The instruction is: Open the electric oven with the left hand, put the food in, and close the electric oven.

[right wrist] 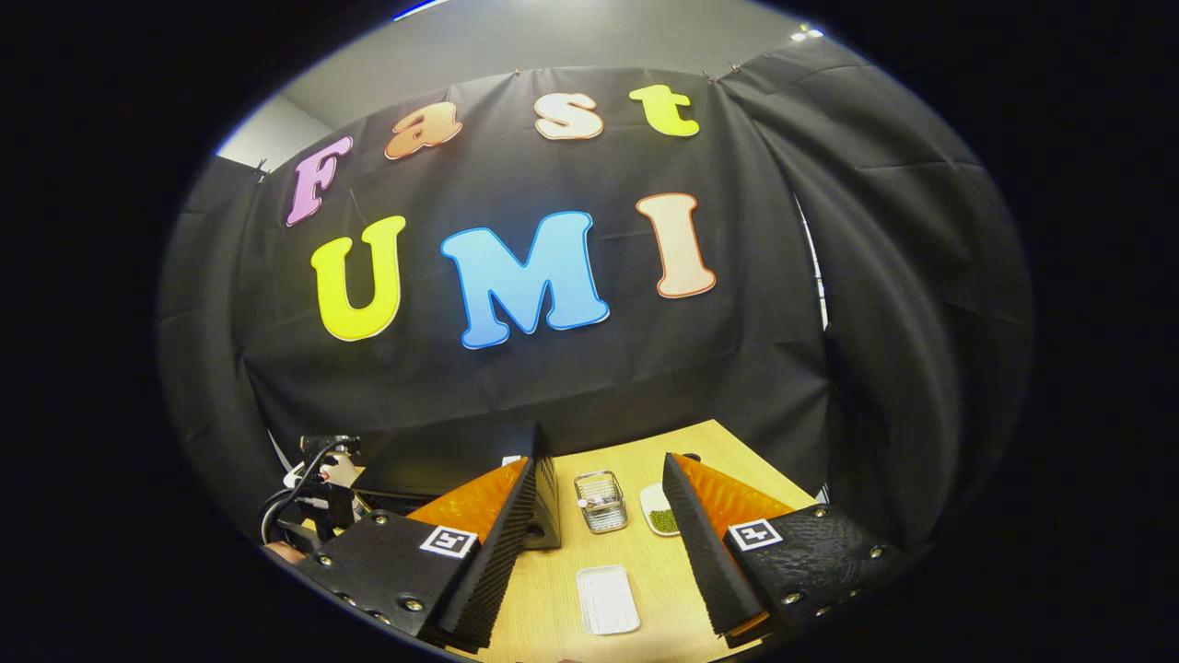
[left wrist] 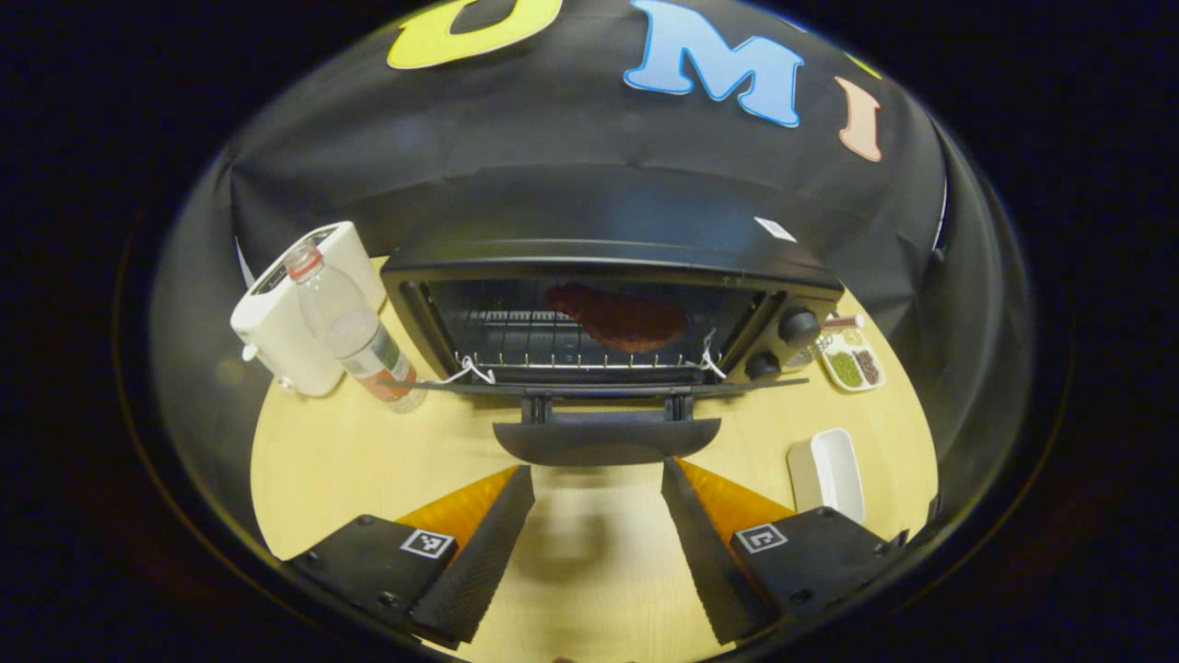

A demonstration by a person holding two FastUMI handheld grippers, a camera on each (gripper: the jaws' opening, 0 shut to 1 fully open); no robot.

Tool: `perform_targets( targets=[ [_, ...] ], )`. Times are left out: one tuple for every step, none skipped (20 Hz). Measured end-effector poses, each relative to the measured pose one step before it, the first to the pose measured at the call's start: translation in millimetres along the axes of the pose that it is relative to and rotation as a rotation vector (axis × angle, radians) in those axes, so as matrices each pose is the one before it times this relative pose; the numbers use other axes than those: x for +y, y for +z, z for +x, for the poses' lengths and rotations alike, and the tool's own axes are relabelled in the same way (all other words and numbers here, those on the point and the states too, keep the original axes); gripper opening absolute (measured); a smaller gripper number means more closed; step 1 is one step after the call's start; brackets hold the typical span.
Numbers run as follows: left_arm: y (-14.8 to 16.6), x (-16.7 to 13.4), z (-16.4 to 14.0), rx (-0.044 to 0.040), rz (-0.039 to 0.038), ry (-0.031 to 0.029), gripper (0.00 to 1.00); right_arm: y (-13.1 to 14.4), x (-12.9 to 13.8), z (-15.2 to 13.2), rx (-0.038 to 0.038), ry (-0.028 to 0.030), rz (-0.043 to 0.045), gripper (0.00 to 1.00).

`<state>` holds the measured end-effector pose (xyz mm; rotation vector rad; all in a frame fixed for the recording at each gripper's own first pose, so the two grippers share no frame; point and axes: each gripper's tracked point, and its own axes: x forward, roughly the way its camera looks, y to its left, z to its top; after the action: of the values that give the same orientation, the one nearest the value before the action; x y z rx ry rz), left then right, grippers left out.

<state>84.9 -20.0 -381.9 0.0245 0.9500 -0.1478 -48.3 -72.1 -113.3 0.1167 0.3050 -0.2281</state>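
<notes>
One food piece (left wrist: 619,318) inside open oven (left wrist: 608,304)

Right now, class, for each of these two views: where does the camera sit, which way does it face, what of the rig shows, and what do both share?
Left gripper view: rides low over the table, facing the open oven with food on its rack; the open left gripper shows below.
Right gripper view: rides higher, facing the booth wall and far table end; the open right gripper frames a white tray.
Shared: the yellow table, the oven, the white tray.
</notes>
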Motion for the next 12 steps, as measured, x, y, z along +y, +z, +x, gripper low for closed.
perform_targets(
  targets=[
    [3.09,0.04,0.23,-0.00765,-0.00036,0.00147,0.99,0.89,-2.12,-0.31,-0.00263,-0.00248,-0.00122,0.84],
    [5.92,-0.39,0.43,-0.01009,-0.00285,0.00077,0.99,0.46,-2.76,-0.54,-0.00168,-0.00334,-0.00148,0.84],
    [3.94,-1.74,-0.31,-0.01681,-0.00482,-0.00199,0.95,0.47,-2.4,0.11,-0.00078,-0.00316,-0.00207,0.84],
    [5.91,-1.16,-1.55,-0.02353,-0.00333,-0.0002,0.95,-0.07,-2.34,-1.29,-0.00074,-0.00296,-0.00116,0.84],
    [6.35,-0.14,-2.26,-0.02743,0.00057,0.00049,0.95,1.34,-1.63,-0.28,-0.0015,-0.00049,-0.00062,0.84],
    [7.81,-1.92,-4.89,-0.03113,0.00027,-0.00109,0.99,0.16,-1.09,0.2,-0.00199,0.0022,-0.00414,0.84],
    [9.95,-1.51,-5.91,-0.03265,-0.00302,-0.00482,0.99,1.72,-1.09,1.32,-0.00259,0.00234,-0.00821,0.84],
    [11.49,-4.23,-7.77,-0.04174,-0.00632,-0.00646,0.99,1.67,-0.38,0.64,-0.00427,0.0063,-0.01064,0.84],
    [14.04,-4.91,-12.44,-0.05157,-0.00784,-0.00439,0.95,4.46,-0.32,1.25,-0.00791,0.00664,-0.01188,0.84],
    [18.26,-6.36,-13.06,-0.0693,-0.00769,-0.00444,0.97,7.6,-0.77,-1.04,-0.01242,0.00647,-0.01053,0.84],
    [18.87,-6.39,-14.74,-0.07113,-0.00071,-0.00258,0.99,8.38,0.72,1.16,-0.01697,0.00913,-0.00849,0.84],
    [18.68,-4.21,-13.92,-0.06679,-0.00149,0.00174,0.95,8.65,-1.03,1.83,-0.01745,0.00096,-0.00981,0.84]
  ],
)
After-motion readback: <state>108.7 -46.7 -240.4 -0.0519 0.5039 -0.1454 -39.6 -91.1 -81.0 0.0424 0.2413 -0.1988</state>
